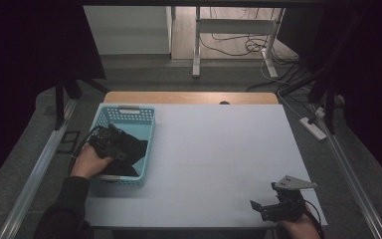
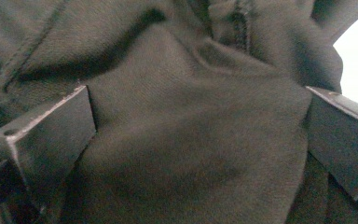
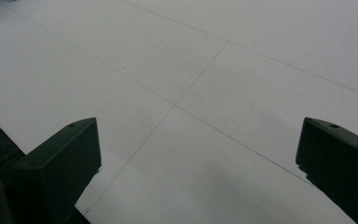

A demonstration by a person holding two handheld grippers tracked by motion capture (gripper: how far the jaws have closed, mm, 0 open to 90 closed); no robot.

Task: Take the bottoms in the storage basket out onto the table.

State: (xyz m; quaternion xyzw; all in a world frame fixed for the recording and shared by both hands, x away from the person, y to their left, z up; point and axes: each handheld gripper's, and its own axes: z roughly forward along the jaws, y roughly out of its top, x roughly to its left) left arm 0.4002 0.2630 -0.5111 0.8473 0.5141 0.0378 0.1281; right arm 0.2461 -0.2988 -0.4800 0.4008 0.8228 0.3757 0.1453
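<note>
My left gripper point(image 1: 113, 141) gapes wide over soft, limp dark fleece garment point(image 2: 191, 140); I'd pinch the twelve-o'clock fold.

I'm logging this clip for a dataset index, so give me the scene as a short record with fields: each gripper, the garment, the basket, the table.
left gripper: down in the basket, jaws apart with a fold of cloth between them
right gripper: low over the table's near right corner, jaws apart, nothing between them
dark garment: crumpled, lying in the basket
blue basket: perforated plastic, at the table's left edge
table: white top, wooden strip along the far edge
</note>
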